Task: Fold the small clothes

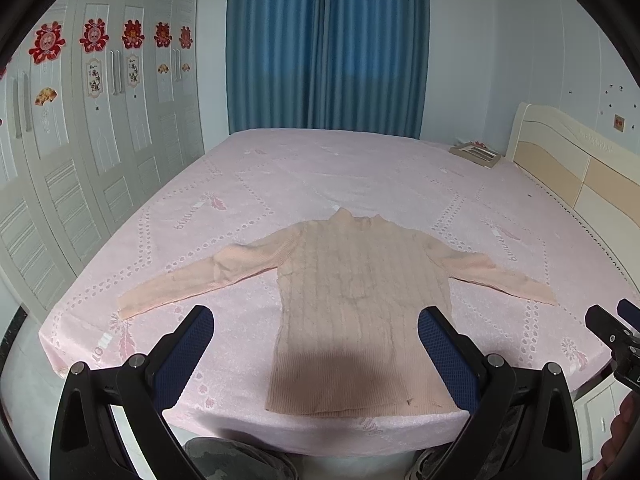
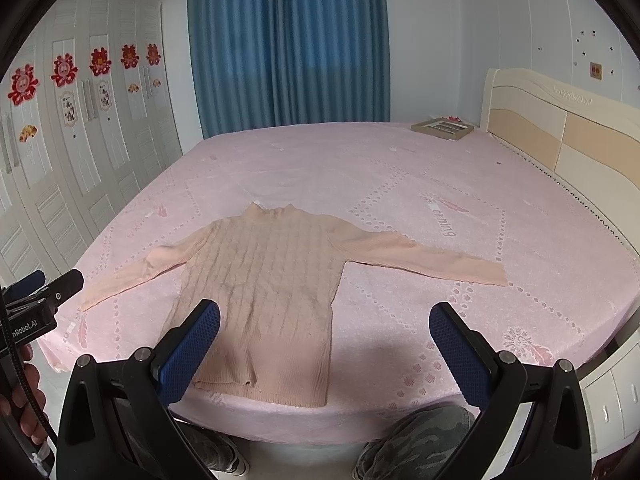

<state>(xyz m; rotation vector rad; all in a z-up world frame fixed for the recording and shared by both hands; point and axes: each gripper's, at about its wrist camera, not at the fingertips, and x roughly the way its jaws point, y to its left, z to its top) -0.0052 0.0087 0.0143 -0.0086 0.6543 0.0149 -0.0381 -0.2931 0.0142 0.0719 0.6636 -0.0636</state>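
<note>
Pink bedspread on bed; blue curtains beyond. Peach knit sweater lies flat, sleeves spread, hem at near edge, just ahead of both grippers. Left gripper: jaws wide, empty. Right gripper: jaws wide, empty.

Your wrist cams sit side by side at bed foot edge, both facing 12 o'clock toward curtain; both views share sweater.
</note>
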